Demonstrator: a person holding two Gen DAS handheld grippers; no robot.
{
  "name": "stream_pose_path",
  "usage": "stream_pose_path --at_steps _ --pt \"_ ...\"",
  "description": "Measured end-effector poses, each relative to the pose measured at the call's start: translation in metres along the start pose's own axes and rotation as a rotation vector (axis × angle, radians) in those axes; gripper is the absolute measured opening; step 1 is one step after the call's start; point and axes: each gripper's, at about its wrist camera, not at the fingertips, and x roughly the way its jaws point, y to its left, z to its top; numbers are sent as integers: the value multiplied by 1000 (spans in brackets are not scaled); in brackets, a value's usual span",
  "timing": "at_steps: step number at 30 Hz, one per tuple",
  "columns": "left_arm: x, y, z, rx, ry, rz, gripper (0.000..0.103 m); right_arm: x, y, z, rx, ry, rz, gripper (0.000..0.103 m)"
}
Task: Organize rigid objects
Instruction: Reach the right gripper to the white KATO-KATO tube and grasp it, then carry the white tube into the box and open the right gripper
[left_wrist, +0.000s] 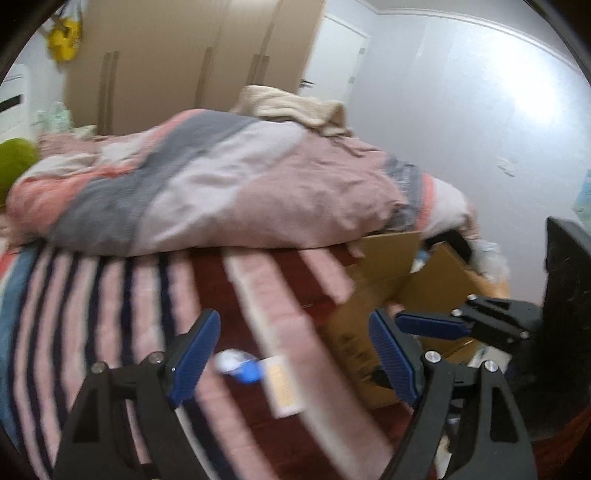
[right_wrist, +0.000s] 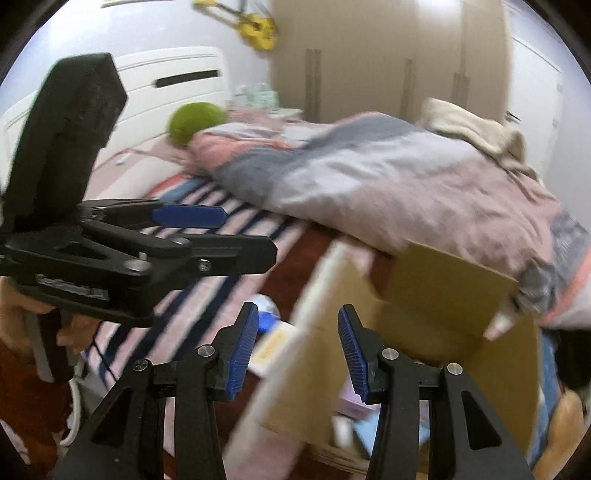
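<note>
Room, left wrist view: wardrobe (left_wrist: 192, 55) and white door (left_wrist: 332, 59) stood far beyond the tongs, with a yellow toy guitar (left_wrist: 64, 37) hanging on the wall up left.
Surface: striped bedsheet (left_wrist: 92, 295) ran under and ahead of the left gripper (left_wrist: 291, 354); a crumpled quilt (left_wrist: 221, 181) was heaped farther ahead.
Left tongs: blue pads spread wide, nothing between them touching either pad.
Task thing: small blue-and-white object (left_wrist: 240, 365), blurred, lay on the sheet between the spread pads, just beside a flat yellowish packet (left_wrist: 282, 387).
Box: open cardboard box (left_wrist: 436, 280) sat ahead and to the right of the left tongs.
Other tool: right gripper (left_wrist: 432, 326) reached in from the right, over the box; its opening could not be told from here.

Room, right wrist view: white headboard (right_wrist: 177, 77) and a green ball (right_wrist: 195, 120) lay far ahead to the left.
Right tongs: right gripper (right_wrist: 299, 350) spread apart, empty.
Box flap: cardboard box (right_wrist: 424, 314) stood straight ahead, its near flap between the pads.
Task thing: blue-and-white object (right_wrist: 267, 314) lay just ahead of the left pad, outside the box.
Left tool: left gripper (right_wrist: 218, 236) crossed the view's left side, seen edge-on.
</note>
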Motion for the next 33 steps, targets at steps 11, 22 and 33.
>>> stream_pose_path --at_steps 11,22,33 --pt "-11 84 -75 -139 39 101 80 113 63 -29 0 188 10 41" --pt "-2 100 -99 -182 68 89 80 186 24 -72 121 218 -254 39" --pt "0 69 -78 -141 51 -27 80 119 62 -47 -21 74 -42 31"
